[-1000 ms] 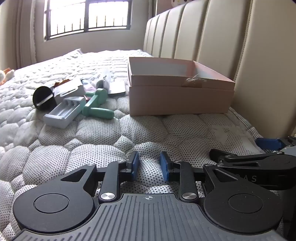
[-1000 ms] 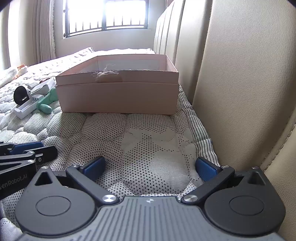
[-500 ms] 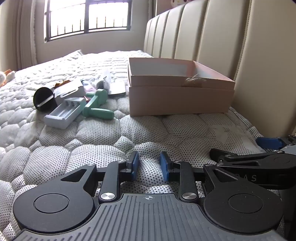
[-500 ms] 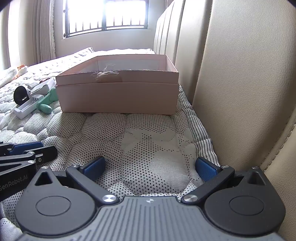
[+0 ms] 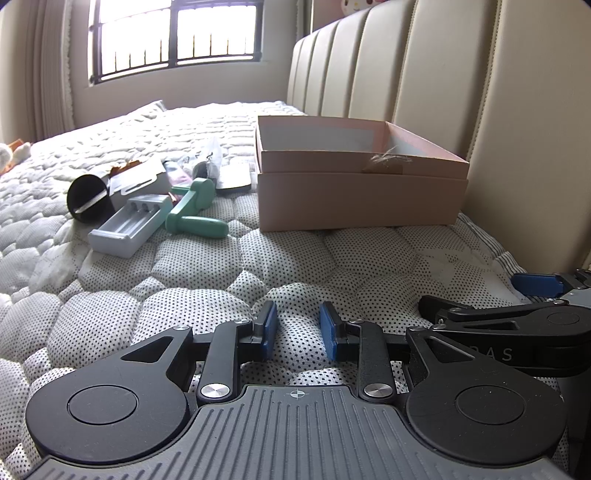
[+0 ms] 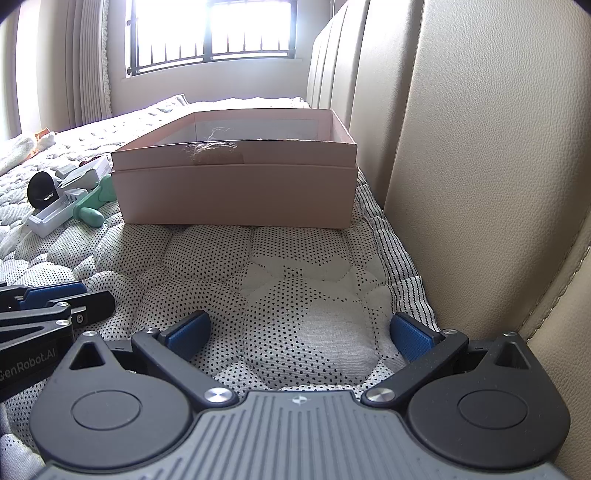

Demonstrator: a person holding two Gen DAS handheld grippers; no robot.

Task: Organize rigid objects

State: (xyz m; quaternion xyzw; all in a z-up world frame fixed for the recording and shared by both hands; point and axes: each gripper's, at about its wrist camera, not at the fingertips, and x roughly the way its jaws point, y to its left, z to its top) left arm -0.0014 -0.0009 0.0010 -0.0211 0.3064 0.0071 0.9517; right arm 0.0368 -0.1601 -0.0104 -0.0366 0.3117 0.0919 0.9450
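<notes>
An open pink box sits on the quilted mattress against the headboard; it also shows in the right wrist view. Left of it lies a pile: a green handled tool, a grey-white tray-like case, a black round object, a white packet and small wrapped items. My left gripper rests low on the mattress, jaws a narrow gap apart, empty. My right gripper is wide open and empty, beside the left one.
The padded beige headboard runs close along the right side. A window is at the far wall. A soft toy lies at the far left. Bare mattress lies between the grippers and the box.
The left wrist view has lifted or shifted very slightly; the objects sit marginally lower in frame. The right gripper has not moved.
</notes>
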